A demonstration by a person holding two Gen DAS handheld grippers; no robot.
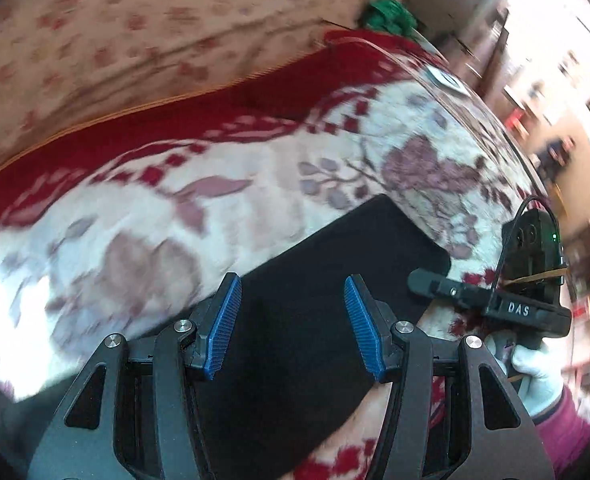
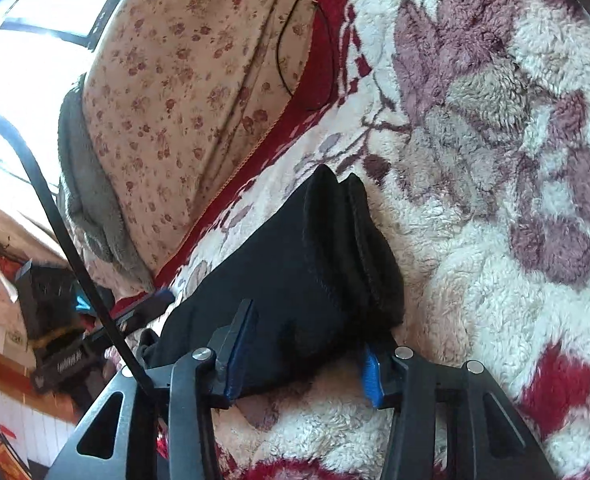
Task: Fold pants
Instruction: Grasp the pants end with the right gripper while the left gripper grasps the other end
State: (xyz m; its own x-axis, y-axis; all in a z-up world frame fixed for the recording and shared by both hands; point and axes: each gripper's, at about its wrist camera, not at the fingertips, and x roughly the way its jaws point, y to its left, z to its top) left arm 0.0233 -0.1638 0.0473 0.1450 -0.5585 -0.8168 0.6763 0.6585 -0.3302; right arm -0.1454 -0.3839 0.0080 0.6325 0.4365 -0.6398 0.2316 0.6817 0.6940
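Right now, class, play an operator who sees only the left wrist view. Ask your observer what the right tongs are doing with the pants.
Operator: Is cloth between the right tongs?
Observer: Yes. The black pants fill the gap between the right tongs; I cannot tell whether they pinch.
Operator: What does the far end look like?
Observer: It shows two stacked layers, side by side.
Operator: Anything past the cushion?
Observer: A grey fleece lies along the floral cushion.
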